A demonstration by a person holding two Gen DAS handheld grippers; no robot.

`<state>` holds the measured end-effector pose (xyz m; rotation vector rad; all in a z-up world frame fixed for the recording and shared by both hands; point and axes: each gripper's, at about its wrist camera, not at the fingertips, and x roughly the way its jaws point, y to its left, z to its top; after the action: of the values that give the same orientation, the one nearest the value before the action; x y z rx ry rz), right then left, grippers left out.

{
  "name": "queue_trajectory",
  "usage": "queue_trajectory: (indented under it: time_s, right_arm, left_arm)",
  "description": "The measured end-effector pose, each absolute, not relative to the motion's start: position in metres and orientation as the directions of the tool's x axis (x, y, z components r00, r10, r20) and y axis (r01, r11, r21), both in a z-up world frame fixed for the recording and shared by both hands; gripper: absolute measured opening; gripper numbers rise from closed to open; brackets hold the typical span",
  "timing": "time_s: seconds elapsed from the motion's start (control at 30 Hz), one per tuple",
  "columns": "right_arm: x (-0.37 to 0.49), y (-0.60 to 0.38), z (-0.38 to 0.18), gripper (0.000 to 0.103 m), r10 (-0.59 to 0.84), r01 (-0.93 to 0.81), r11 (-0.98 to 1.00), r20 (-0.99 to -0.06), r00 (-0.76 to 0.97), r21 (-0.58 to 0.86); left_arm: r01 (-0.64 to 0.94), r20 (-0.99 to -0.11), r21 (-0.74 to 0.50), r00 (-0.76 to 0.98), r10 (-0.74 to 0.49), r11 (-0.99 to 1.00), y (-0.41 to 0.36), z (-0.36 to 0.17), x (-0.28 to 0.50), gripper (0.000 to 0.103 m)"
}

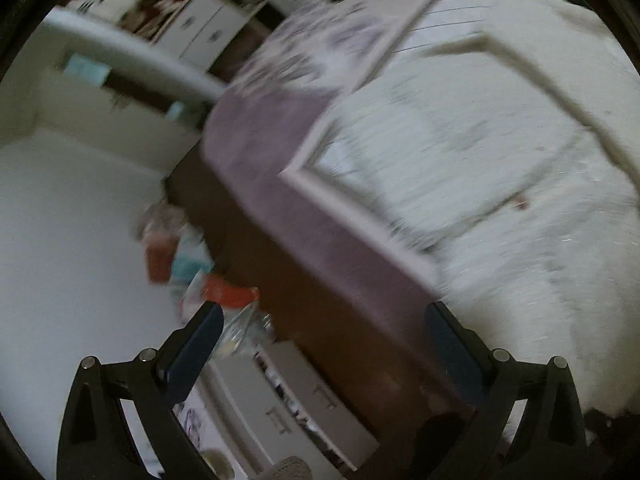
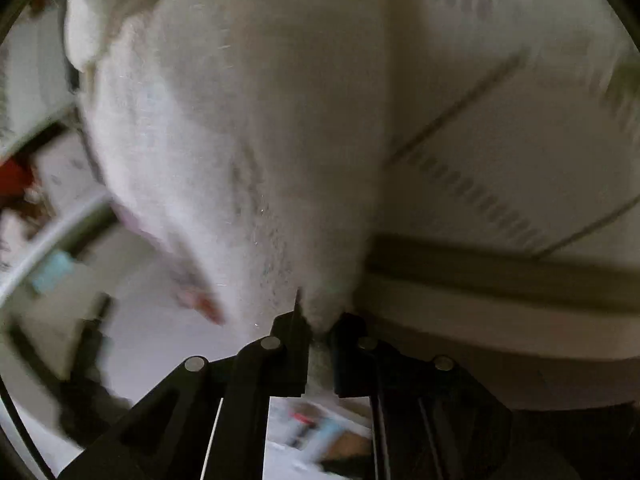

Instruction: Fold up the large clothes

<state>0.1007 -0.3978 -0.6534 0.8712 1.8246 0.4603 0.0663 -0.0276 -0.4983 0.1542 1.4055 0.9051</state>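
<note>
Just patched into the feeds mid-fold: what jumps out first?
The fluffy white garment fills the right wrist view, pinched in the shut right gripper. In the left wrist view it sprawls over the mauve-edged bed, and the left gripper hangs open, empty.

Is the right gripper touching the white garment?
Touching. The right wrist view shows the right gripper with its fingers closed on a bunched fold of the white garment, the fabric pinched between them and rising away from the tips.
</note>
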Motion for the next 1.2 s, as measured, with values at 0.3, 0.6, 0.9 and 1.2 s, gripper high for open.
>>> queue_trajectory:
  time_s: [0.3,0.6,0.9,1.2]
  right_arm:
    - [0.140,-0.423,-0.599,0.063,0.540,0.097,0.839,-0.796,-0.275,0.536]
    - [0.201,-0.560,-0.560,0.073,0.444,0.261,0.864,-0.896,0.007,0.431]
    - [0.200,-0.615,-0.574,0.073,0.412,0.280,0.874,-0.911,0.006,0.397]
    - [0.200,-0.639,-0.602,0.073,0.491,0.308,0.817,-0.869,0.071,0.487]
  left_arm:
    - [-0.507,-0.862,0.470,-0.087,0.500,0.723,-0.029,-0.528,0.054,0.103]
    - [-0.007,-0.890,0.429,0.169,0.424,0.903,-0.210,-0.551,0.067,0.103]
    - [0.305,-0.835,0.551,0.209,0.510,0.777,-0.300,-0.628,0.063,0.103]
    - [0.277,-0.850,0.522,0.251,0.464,0.807,-0.302,-0.589,0.075,0.103]
